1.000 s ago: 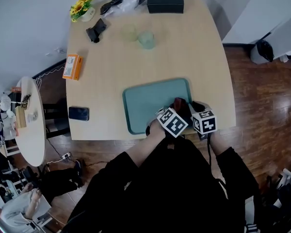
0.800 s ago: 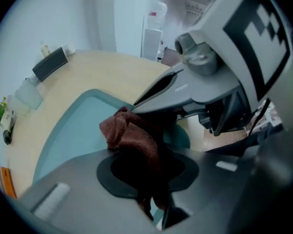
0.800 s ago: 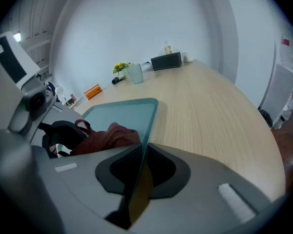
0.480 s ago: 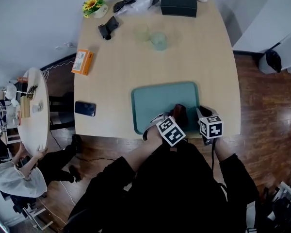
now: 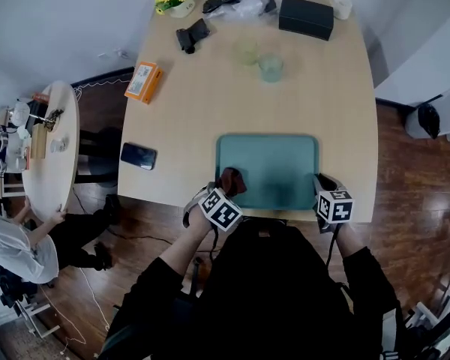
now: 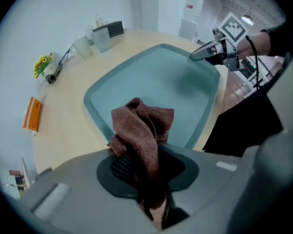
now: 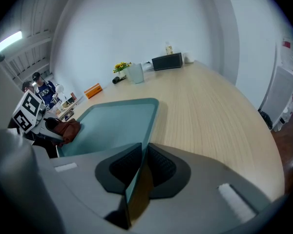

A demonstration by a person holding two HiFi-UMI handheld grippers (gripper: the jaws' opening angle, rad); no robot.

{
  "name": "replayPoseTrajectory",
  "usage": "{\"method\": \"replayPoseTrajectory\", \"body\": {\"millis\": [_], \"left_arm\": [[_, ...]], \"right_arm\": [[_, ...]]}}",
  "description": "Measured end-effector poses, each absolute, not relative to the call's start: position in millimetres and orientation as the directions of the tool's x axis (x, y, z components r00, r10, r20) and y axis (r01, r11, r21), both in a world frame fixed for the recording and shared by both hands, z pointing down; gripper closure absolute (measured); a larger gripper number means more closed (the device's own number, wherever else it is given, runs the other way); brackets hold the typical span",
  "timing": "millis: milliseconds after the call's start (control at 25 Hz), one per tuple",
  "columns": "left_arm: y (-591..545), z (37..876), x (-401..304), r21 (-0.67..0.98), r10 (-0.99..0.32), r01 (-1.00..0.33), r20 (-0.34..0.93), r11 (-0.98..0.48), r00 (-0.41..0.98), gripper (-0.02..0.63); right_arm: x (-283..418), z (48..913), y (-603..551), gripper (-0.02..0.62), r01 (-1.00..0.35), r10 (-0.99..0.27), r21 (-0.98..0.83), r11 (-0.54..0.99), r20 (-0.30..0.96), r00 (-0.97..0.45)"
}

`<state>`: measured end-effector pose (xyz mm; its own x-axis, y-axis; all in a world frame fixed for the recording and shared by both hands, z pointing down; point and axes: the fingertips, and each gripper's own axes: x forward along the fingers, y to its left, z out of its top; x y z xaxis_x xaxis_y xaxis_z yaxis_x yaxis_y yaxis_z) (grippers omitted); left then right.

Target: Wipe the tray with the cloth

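Head view: left fingers [image 6: 118, 165] clamp cloth [image 5: 231, 180] at tray [image 5: 268, 163] corner, right fingers [image 7: 121, 167] clamp rim

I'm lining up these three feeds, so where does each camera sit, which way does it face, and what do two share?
Head view: on the person's head, facing steeply down at table, tray, sleeves, left gripper, right gripper.
Left gripper view: on the left gripper, looking past jaws shut on the cloth, across the tray.
Right gripper view: on the right gripper, jaws clamping the tray's rim, facing across the tray.
Shared: each gripper view shows the other gripper.
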<state>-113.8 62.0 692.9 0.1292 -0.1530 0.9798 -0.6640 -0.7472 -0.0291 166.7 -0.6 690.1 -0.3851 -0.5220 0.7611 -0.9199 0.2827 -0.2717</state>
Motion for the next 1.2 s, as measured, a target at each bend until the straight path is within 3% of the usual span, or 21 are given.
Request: {"method": "replayPoseTrajectory", "body": {"millis": [520, 680, 1200], "left_arm": [[81, 687, 92, 0.1, -0.014, -0.343, 0.949, -0.934, 0.315, 0.535], [83, 686, 142, 0.163, 0.042, -0.305, 0.929, -0.938, 0.368, 0.535], [84, 687, 155, 0.155, 0.036, -0.282, 0.922, -0.947, 0.385, 0.535]], "right_arm": [[163, 686, 1, 0.554, -0.923, -0.524, -0.264, 0.28, 0.763, -0.377], [164, 685, -1, 0.554, -0.923, -0.528, -0.272, 0.272, 0.76, -0.38], [171, 685, -1, 0.563, -0.932, -0.534, -0.28, 0.231, 0.764, -0.362]]}}
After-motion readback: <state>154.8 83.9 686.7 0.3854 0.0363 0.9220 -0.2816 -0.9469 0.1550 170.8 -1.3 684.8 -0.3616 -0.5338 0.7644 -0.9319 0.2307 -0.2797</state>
